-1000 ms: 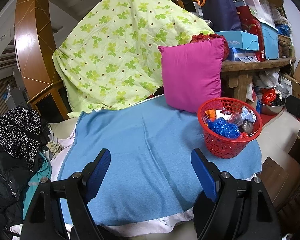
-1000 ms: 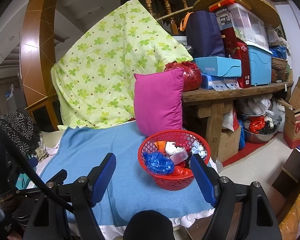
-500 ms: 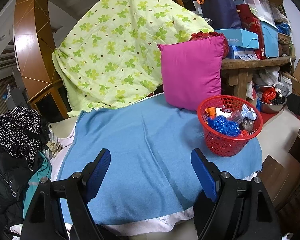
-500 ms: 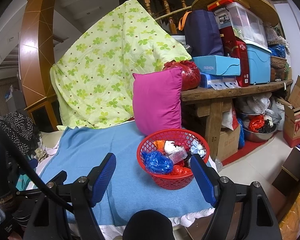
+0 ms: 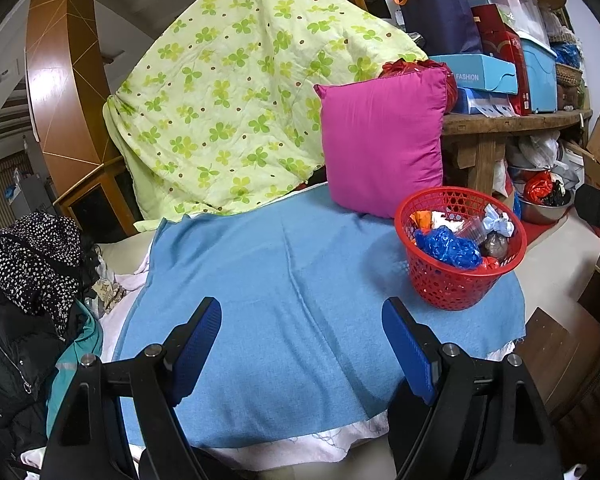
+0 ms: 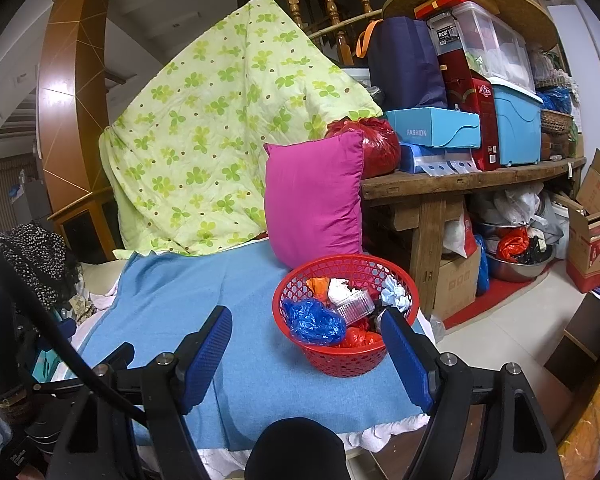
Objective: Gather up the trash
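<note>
1. Your left gripper (image 5: 302, 332) has its jaws wide apart with nothing between them. Only bare blue cloth (image 5: 284, 300) shows in the gap.
2. Your right gripper (image 6: 306, 340) is the same: jaws spread, nothing gripped. In its view the basket (image 6: 342, 356) sits partly in the gap, overlapping the right pad (image 6: 406, 360), but I can't tell whether they touch.
3. The trash is all in the red basket, which stands upright on the cloth near its right edge, just in front of the pink cushion (image 6: 314, 200).
4. Visible in the basket: a blue bag (image 6: 314, 322), a clear plastic tub (image 6: 354, 306), white crumpled paper (image 6: 338, 290), an orange scrap (image 6: 318, 284), a pale blue wad (image 6: 394, 292) and red plastic (image 6: 356, 338) at the bottom.
5. From the left view the basket (image 5: 456, 284) is ahead and right of your gripper, clear of both pads.
6. No loose trash shows on the cloth in either view.
7. The cushion leans upright against the green quilt (image 5: 228, 100) and a wooden bench (image 6: 460, 184).
8. The bench carries boxes, a navy bag (image 6: 404, 64) and a red sack (image 6: 378, 144) behind the cushion.
9. Under the bench: a steel bowl (image 6: 514, 270) with red and black bags in it.
10. Dark clothes (image 5: 28, 280) are piled to the left of the cloth.
</note>
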Tool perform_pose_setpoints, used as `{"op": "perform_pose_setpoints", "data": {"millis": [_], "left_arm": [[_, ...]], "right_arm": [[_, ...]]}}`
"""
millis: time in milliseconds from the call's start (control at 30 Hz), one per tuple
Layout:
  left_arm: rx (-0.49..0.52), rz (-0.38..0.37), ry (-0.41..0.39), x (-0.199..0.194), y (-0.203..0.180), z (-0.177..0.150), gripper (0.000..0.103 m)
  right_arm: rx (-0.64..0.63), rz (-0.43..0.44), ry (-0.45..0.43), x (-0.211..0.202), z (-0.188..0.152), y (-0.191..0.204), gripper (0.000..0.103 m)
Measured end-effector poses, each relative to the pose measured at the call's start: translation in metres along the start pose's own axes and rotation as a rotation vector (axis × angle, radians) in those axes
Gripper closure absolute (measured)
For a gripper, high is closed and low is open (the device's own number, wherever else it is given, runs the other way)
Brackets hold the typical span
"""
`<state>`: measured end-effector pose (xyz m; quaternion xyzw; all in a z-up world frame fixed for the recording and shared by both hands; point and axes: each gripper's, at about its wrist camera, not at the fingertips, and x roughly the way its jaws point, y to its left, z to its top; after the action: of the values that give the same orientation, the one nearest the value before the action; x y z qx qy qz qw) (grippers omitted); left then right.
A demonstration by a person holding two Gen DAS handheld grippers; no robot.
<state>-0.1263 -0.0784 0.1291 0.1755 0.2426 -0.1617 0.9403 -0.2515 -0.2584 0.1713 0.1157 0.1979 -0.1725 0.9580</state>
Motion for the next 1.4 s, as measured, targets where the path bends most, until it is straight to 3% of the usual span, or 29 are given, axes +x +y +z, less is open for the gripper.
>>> {"op": "perform_pose_setpoints", "data": {"millis": [1033, 1400], "left_arm": [[0.031, -0.016, 0.045, 0.018, -0.016, -0.005, 0.02], [0.046, -0.119, 0.074, 0.068, -0.021, 0.025, 0.02]], "right_arm": [[0.016, -0.009, 0.026, 0.012, -0.004, -0.007, 0.023], [0.028, -0.041, 0.073, 0.065, 0.013, -0.011, 0.023]]}}
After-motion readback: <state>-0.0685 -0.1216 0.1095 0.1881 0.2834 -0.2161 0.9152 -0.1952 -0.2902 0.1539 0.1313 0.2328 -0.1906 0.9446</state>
